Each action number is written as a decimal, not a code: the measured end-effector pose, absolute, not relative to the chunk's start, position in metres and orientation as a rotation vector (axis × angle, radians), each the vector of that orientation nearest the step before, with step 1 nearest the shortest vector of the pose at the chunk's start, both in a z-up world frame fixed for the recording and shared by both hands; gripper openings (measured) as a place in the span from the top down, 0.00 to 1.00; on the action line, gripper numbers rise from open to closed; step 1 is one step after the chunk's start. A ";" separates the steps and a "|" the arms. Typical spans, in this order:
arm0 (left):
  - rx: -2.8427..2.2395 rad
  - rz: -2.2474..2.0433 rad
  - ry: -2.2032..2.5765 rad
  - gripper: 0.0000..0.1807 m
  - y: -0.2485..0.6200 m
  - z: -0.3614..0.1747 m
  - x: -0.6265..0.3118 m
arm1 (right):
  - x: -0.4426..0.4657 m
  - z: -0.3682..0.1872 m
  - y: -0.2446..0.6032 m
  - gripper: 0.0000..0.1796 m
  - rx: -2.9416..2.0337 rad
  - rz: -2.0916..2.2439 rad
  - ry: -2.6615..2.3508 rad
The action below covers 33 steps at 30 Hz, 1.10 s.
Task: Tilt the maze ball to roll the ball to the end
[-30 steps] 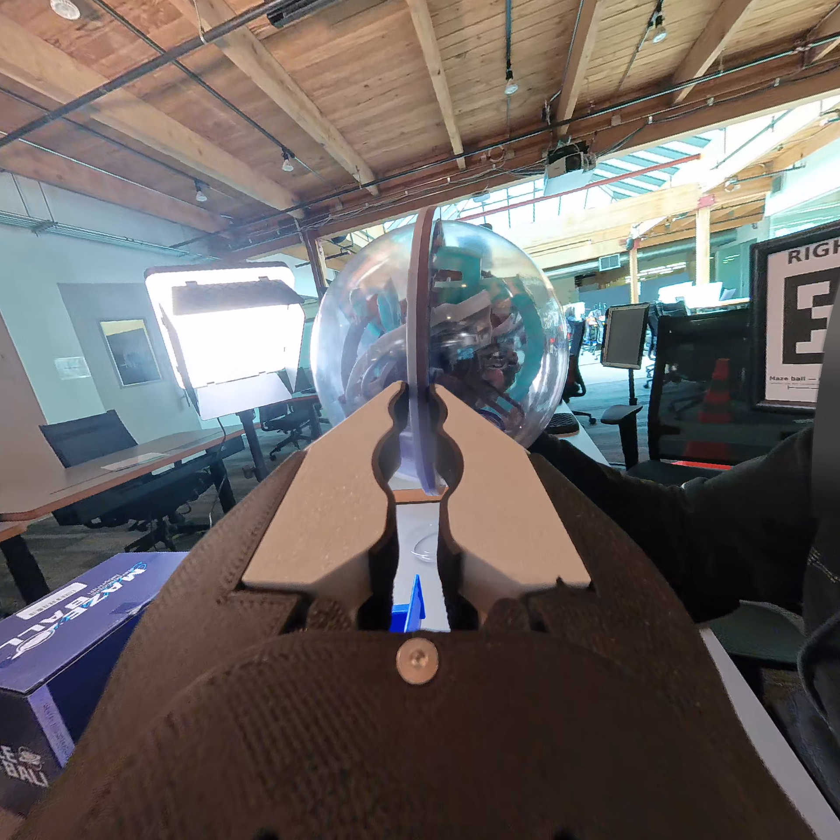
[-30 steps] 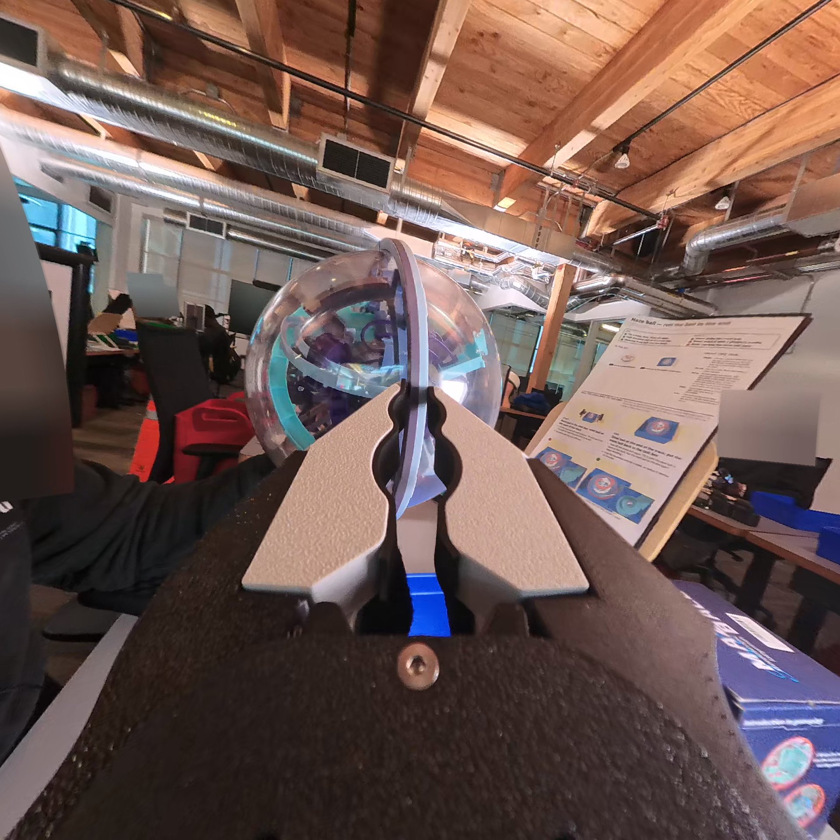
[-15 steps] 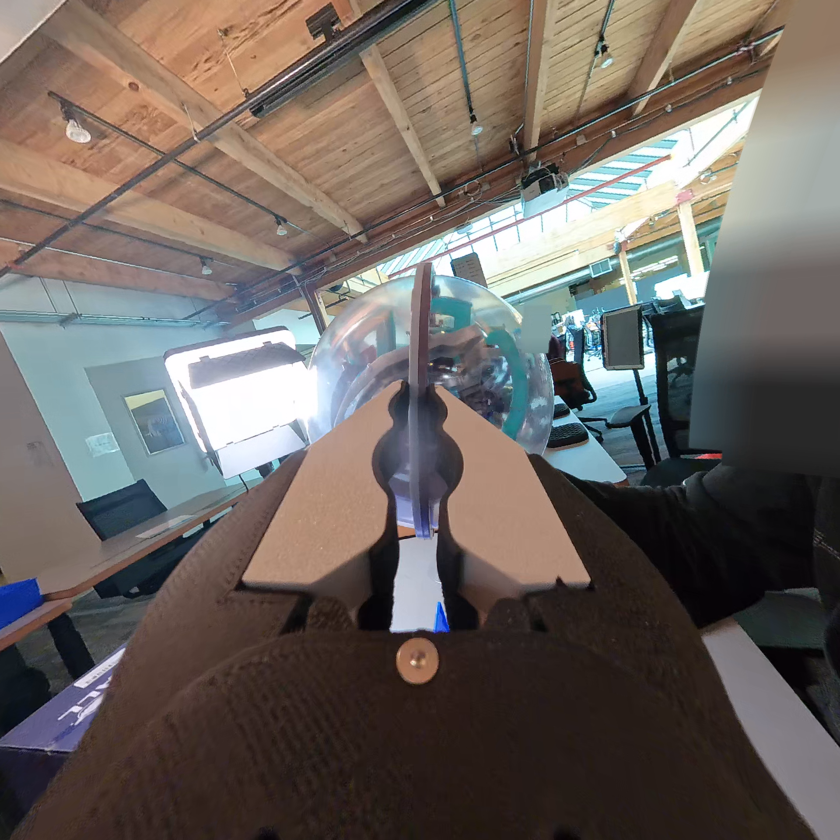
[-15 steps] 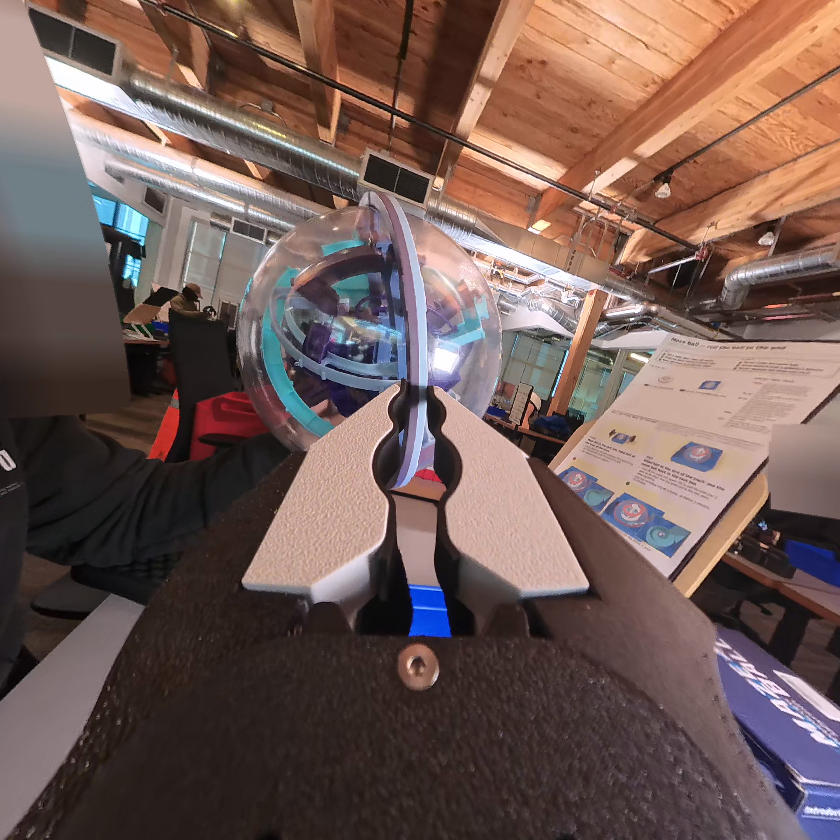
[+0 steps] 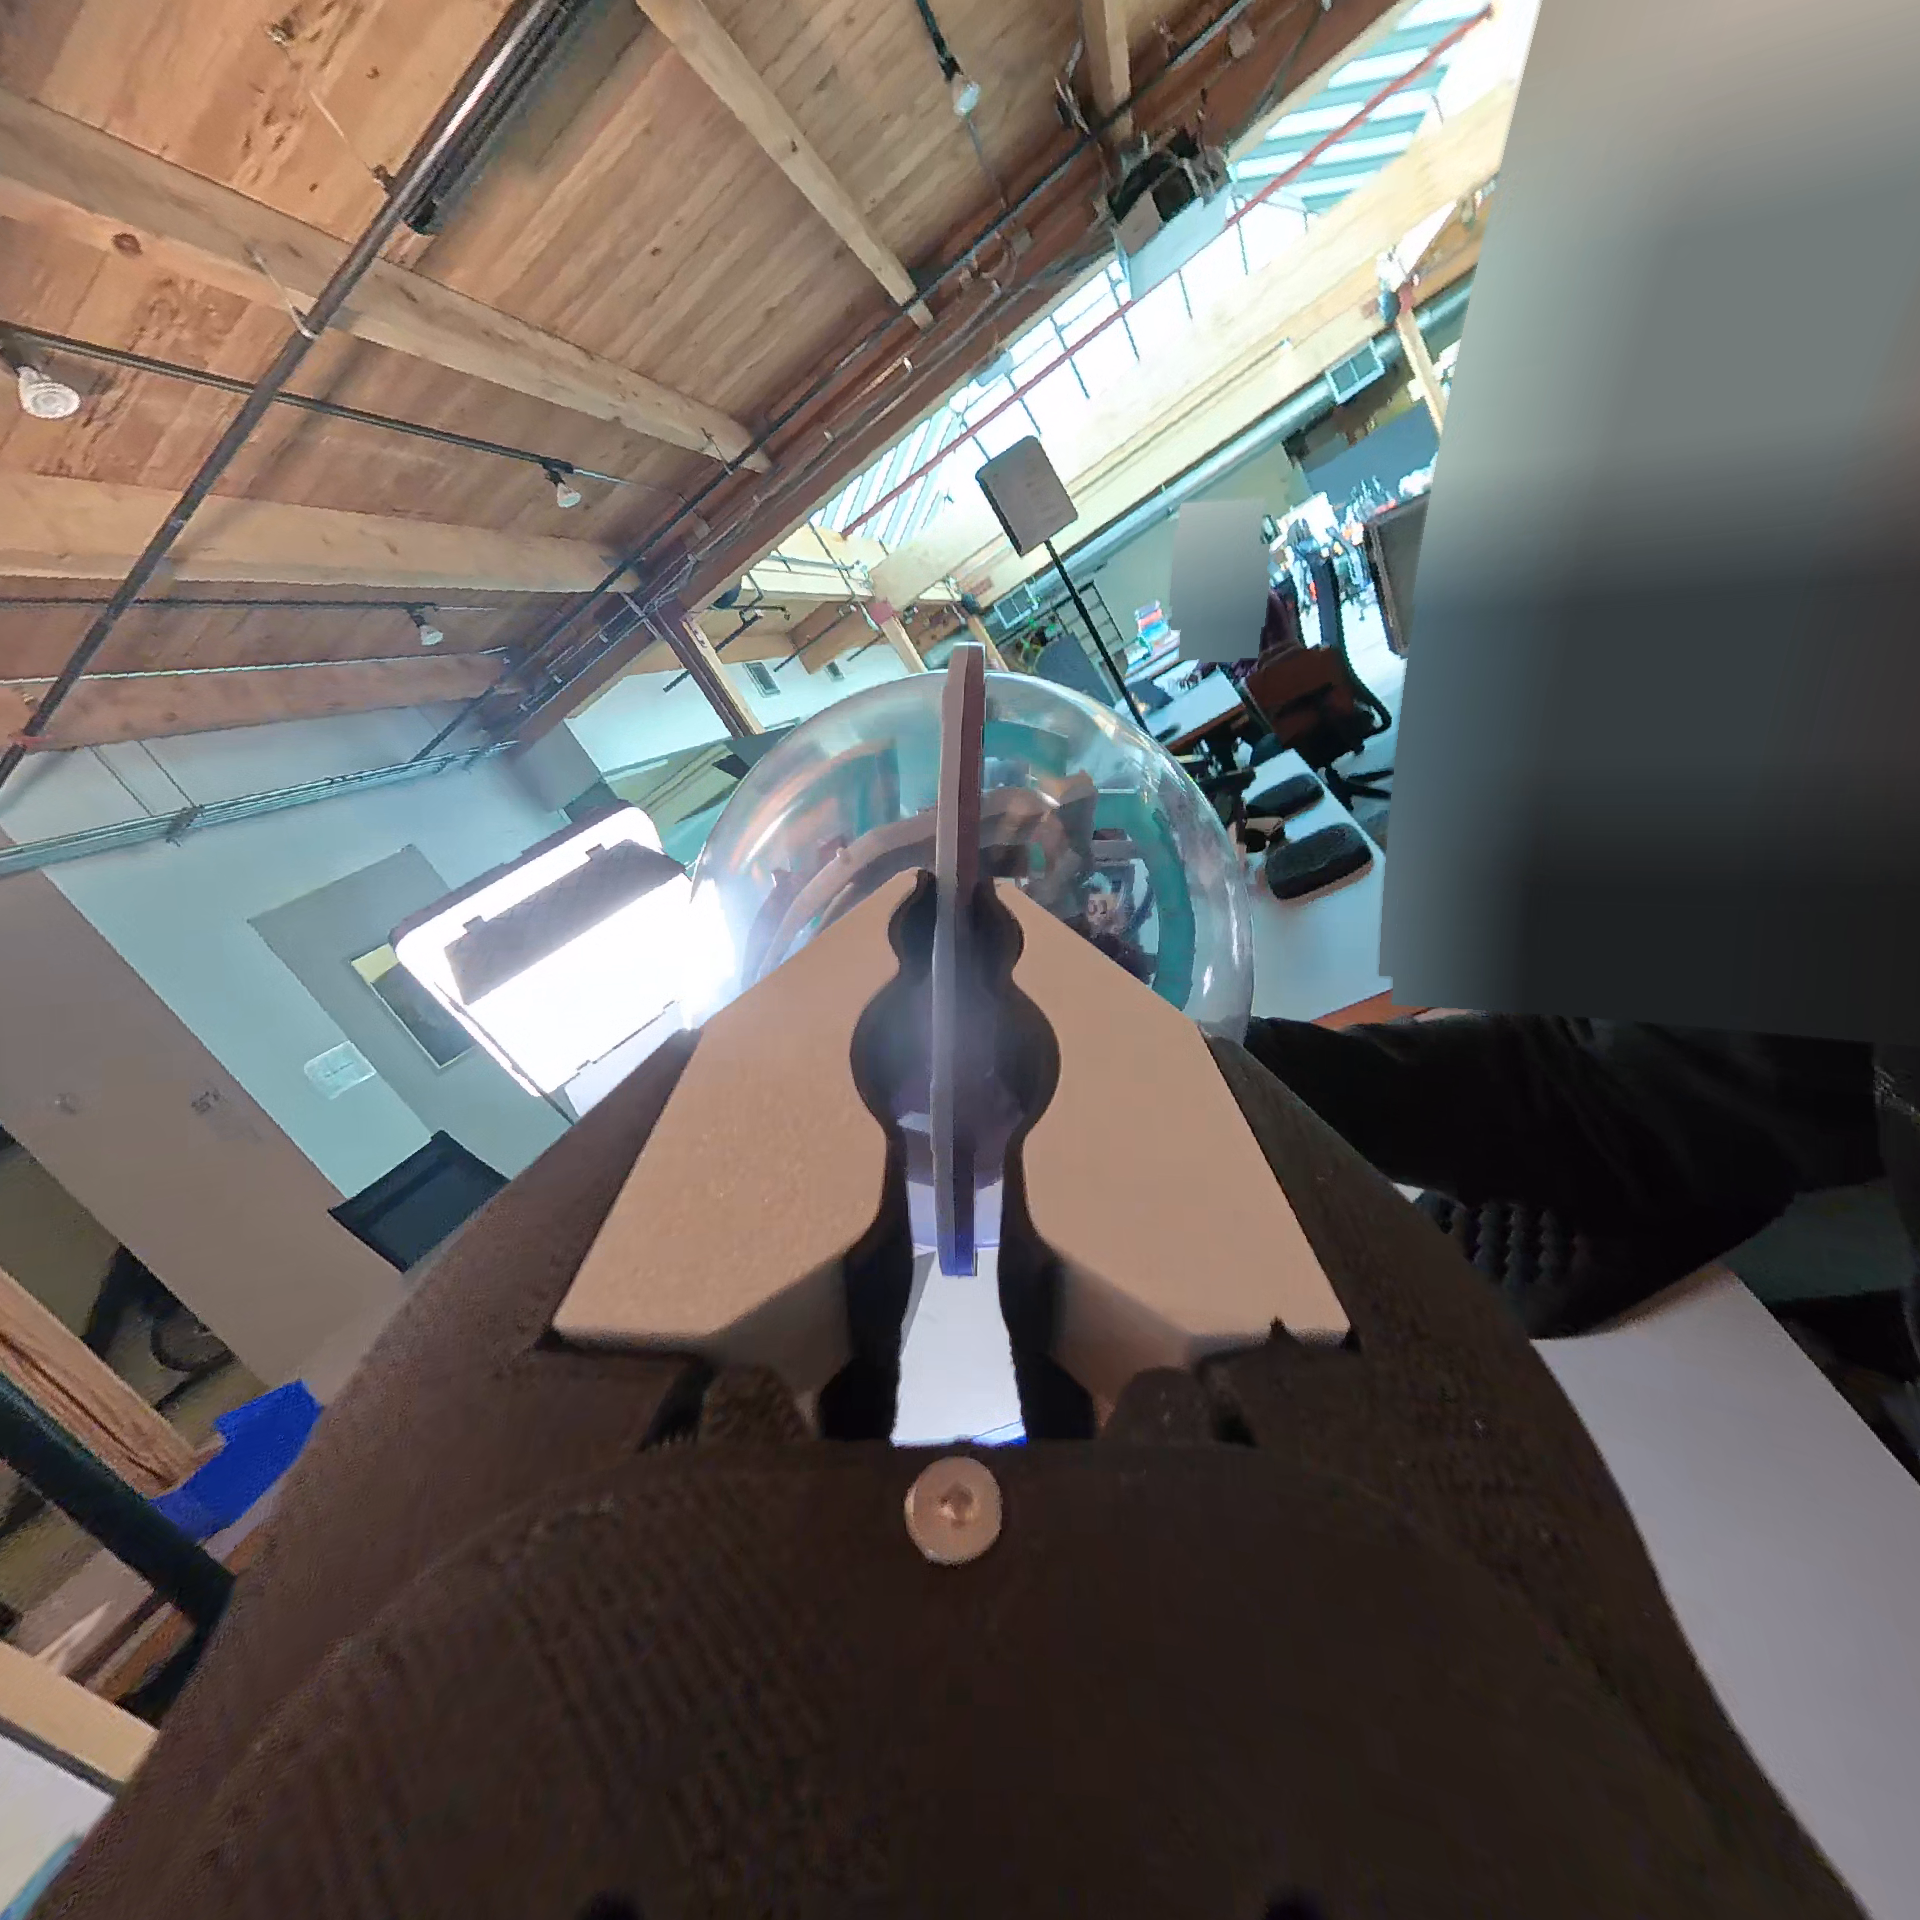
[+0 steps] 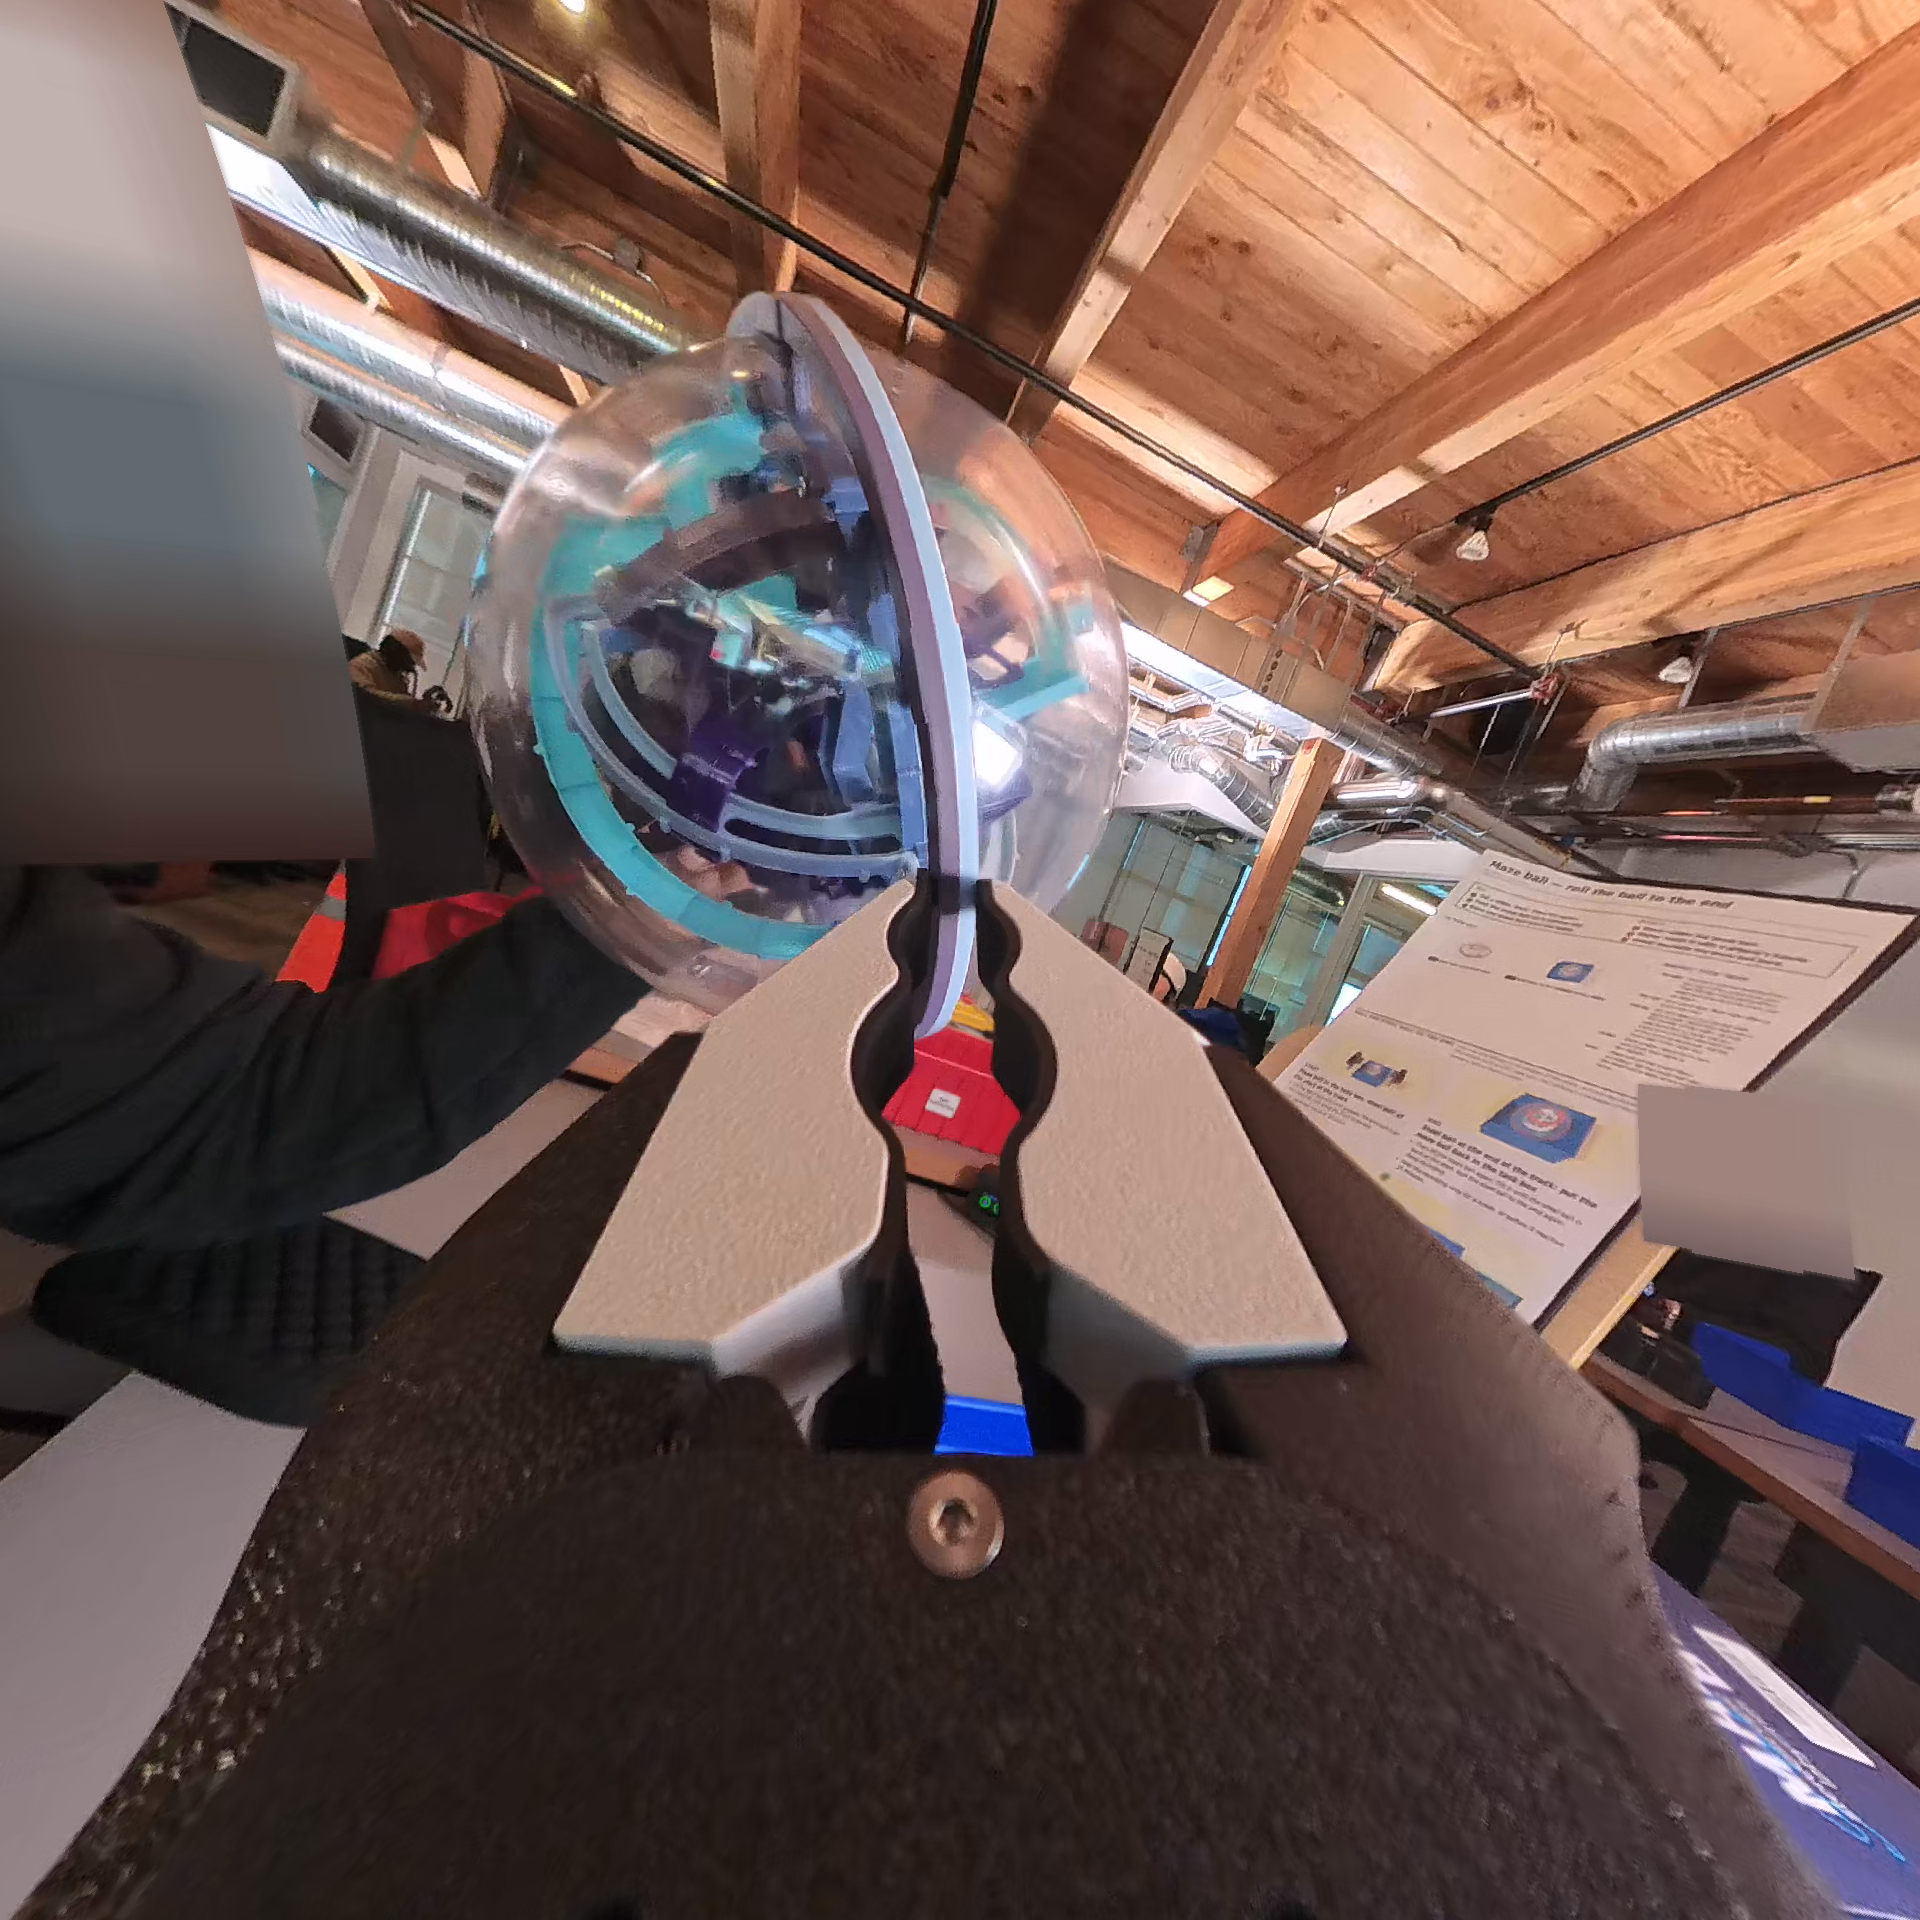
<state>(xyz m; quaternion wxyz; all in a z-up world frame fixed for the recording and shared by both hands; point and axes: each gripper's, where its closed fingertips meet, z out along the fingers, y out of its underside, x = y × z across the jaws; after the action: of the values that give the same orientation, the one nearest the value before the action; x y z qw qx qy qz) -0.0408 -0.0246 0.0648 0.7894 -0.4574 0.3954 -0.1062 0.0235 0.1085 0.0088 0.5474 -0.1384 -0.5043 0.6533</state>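
Fingers (image 6: pixel 790 1091) of both the right gripper (image 6: pixel 948 914) and left gripper (image 5: pixel 961 914) pinch the clear plastic maze ball's (image 6: pixel 727 644) flat purple equator rim (image 6: pixel 914 582), sphere held upright ahead between them.

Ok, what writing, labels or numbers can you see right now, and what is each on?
I won't quote writing; these bear it.
White instruction sheet on the tilted board: bold heading, paragraphs, small pictures.
Blue cardboard box, lower right: large white lettering, cut off, plus a white label.
Red object beyond the fingers: tiny white label, unreadable.
White notice on the far wall: too small.
Clear plastic maze ball: none visible.
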 end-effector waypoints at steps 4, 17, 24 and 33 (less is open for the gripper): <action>-0.985 -0.185 0.907 0.96 -0.029 0.075 -0.024 | 0.030 0.016 0.108 0.97 -0.313 1.548 -1.161; -1.003 -0.188 0.882 0.96 -0.030 0.090 -0.015 | 0.025 0.017 0.106 0.97 -0.353 1.559 -1.165; -1.065 -0.216 0.851 0.96 -0.027 0.097 -0.018 | 0.009 0.002 0.100 0.97 -0.407 1.585 -1.232; -1.098 -0.211 0.825 0.96 -0.022 0.100 -0.024 | -0.002 -0.008 0.095 0.97 -0.433 1.648 -1.265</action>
<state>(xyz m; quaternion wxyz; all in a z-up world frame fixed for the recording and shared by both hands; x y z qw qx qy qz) -0.0240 -0.0224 0.0995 0.7682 -0.5058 0.3803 -0.0971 -0.0017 0.0955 -0.0081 0.4879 -0.1780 -0.5203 0.6779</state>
